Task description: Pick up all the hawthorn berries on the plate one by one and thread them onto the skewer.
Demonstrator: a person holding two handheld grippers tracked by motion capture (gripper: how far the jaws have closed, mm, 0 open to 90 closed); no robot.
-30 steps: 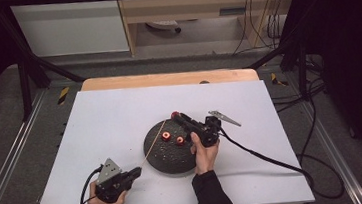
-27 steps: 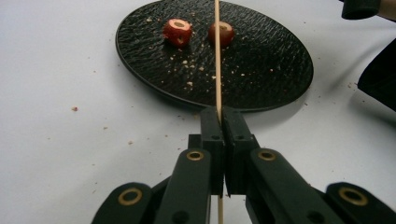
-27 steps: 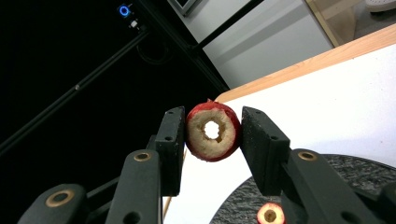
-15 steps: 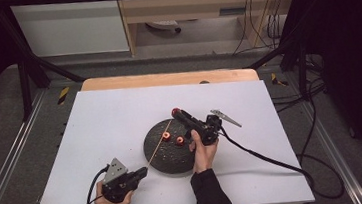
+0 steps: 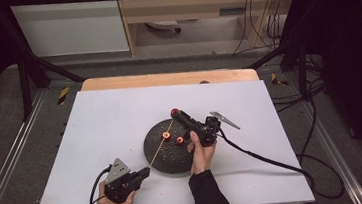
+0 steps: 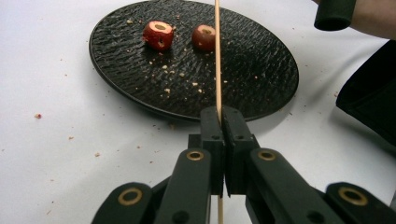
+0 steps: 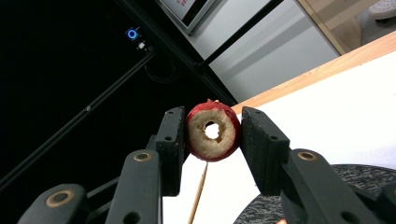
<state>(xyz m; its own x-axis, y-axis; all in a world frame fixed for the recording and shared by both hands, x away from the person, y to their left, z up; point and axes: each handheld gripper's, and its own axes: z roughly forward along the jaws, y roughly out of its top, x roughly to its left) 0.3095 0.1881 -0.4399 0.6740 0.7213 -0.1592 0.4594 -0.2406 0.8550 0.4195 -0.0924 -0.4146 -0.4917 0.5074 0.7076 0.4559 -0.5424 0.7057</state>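
A black textured plate (image 5: 167, 158) sits mid-table with two red cored fruit pieces (image 5: 165, 135) (image 5: 179, 141) on it, the same pair being the pieces (image 6: 159, 35) (image 6: 204, 37) in the left gripper view. My left gripper (image 5: 145, 172) (image 6: 219, 114), near the plate's front-left rim, is shut on a thin wooden skewer (image 5: 160, 146) (image 6: 217, 56) that slants up over the plate. My right gripper (image 5: 176, 115) (image 7: 212, 126) is raised over the plate's far edge, shut on a third cored red fruit (image 5: 174, 112) (image 7: 213, 130). The skewer's tip (image 7: 198, 191) lies just below that fruit.
Crumbs dot the plate (image 6: 261, 79) and the white tabletop (image 5: 96, 125). A wooden strip (image 5: 166, 78) borders the far edge. The right gripper's cable (image 5: 275, 158) trails off to the right. A dark sleeve (image 6: 373, 102) lies beside the plate. Metal rails flank the table.
The left gripper has shifted slightly right and swung the skewer, so its tip now reaches up toward the fruit held by the right gripper. The right gripper has stayed put.
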